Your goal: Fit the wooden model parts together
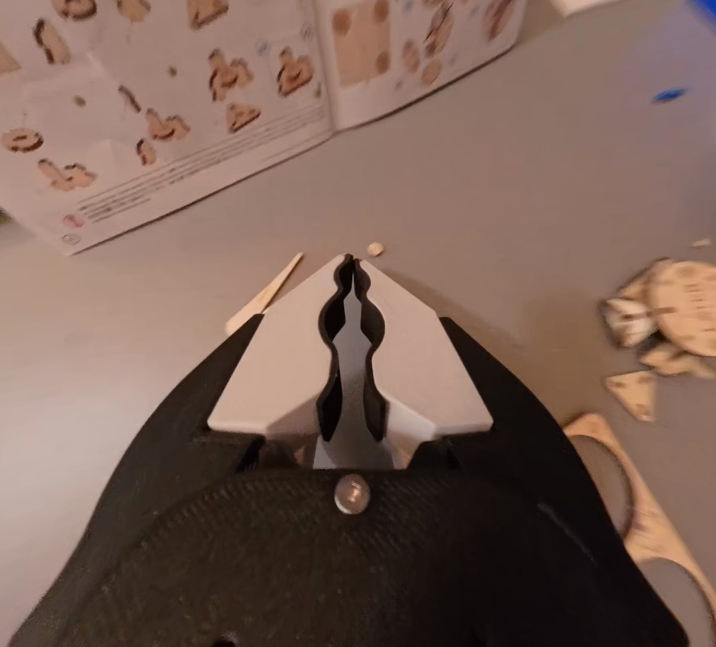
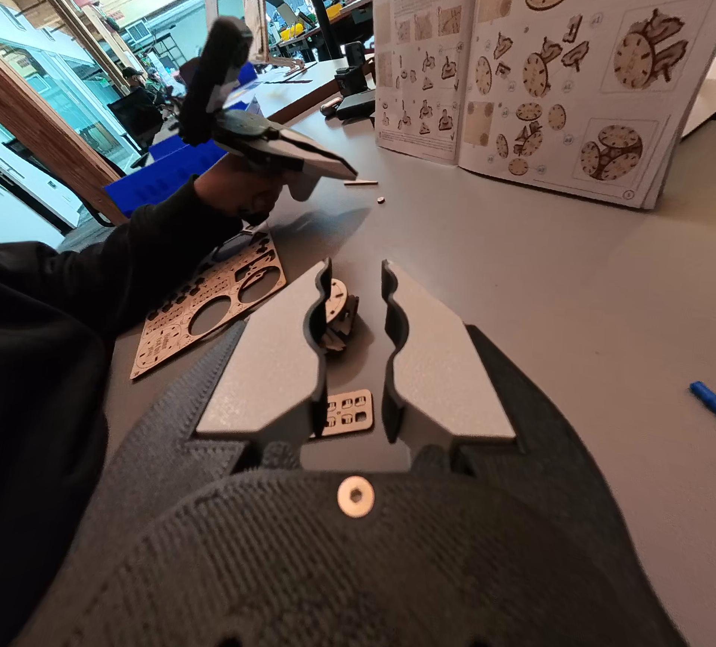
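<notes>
A: Left gripper (image 1: 351,260), status?

B: Fingertips pressed together, nothing between them. It hangs just above the grey table (image 1: 484,202). A wooden stick (image 1: 271,291) lies flat beside its left finger, partly under it. A small wooden peg (image 1: 375,248) lies just past the tips, apart from them.

A: Right gripper (image 2: 356,268)?

B: Jaws spread. A small wooden model (image 2: 339,308) with a round disc stands on the table between them. Its disc is close against the left pad (image 2: 324,279); there is a clear gap to the right pad. Not pinched.

A: Anything that contains parts?

B: A blue bin (image 2: 162,179) at the far left edge of the table; contents hidden behind the person's dark sleeve (image 2: 116,260). A flat wooden sheet (image 2: 209,314) lies left of the right gripper, with round and small cut-outs, mostly vacant. A smaller sheet (image 2: 350,413) lies under the right gripper.

A: Other items?

B: An open booklet (image 2: 542,86) stands at the back. A blue pen (image 2: 703,400) lies at the right edge. Loose wooden pieces (image 1: 635,392) lie right of the left gripper.
</notes>
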Demonstrator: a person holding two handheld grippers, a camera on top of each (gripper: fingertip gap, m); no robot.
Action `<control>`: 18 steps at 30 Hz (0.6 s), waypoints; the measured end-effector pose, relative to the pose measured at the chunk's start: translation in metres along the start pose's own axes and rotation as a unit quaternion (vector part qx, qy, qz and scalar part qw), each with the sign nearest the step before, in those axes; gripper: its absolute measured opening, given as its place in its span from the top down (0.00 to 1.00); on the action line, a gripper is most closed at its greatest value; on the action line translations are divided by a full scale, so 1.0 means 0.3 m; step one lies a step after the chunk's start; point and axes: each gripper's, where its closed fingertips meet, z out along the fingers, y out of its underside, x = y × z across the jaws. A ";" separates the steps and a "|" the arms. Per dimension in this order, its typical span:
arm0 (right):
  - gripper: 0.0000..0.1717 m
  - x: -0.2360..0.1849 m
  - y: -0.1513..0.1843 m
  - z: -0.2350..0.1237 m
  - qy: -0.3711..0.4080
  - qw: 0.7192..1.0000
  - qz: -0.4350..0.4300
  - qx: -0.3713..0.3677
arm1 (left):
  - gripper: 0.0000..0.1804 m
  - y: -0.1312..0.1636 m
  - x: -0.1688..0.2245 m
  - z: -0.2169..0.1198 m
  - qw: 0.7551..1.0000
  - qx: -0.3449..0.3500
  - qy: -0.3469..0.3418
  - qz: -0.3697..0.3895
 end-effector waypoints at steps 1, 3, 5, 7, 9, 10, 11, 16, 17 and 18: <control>0.86 -0.005 -0.003 0.000 0.003 1.000 -0.013 0.000 | 1.00 -0.035 0.037 -0.020 0.999 0.028 0.034 -0.016; 0.86 -0.019 -0.006 0.003 0.011 0.999 -0.046 -0.002 | 1.00 -0.094 0.084 -0.061 0.992 0.072 0.084 -0.055; 0.87 -0.029 0.001 0.010 0.021 0.997 -0.079 -0.012 | 1.00 -0.111 0.047 -0.084 0.993 0.089 0.056 -0.049; 0.87 -0.037 0.013 0.019 0.027 0.994 -0.101 -0.024 | 0.86 -0.077 -0.054 -0.077 0.997 0.067 -0.034 -0.016; 0.88 -0.044 0.021 0.025 0.024 0.994 -0.106 -0.030 | 0.70 0.010 -0.148 -0.047 0.994 -0.006 -0.109 0.017; 0.88 -0.046 0.023 0.026 0.021 0.994 -0.103 -0.030 | 0.70 0.045 -0.183 -0.030 0.990 -0.032 -0.136 0.027; 0.88 -0.047 0.024 0.027 0.017 0.995 -0.097 -0.029 | 0.70 0.070 -0.206 -0.012 0.987 -0.047 -0.152 0.033; 0.87 -0.043 0.003 0.014 -0.002 0.999 -0.051 -0.007 | 0.94 0.103 -0.139 0.023 0.994 -0.076 -0.078 0.027; 0.87 -0.040 -0.001 0.010 -0.005 0.999 -0.042 -0.003 | 0.95 0.107 -0.128 0.018 0.994 -0.079 -0.070 0.039; 0.87 -0.038 -0.006 0.007 -0.006 0.999 -0.036 0.002 | 0.96 0.106 -0.123 0.011 0.994 -0.080 -0.067 0.045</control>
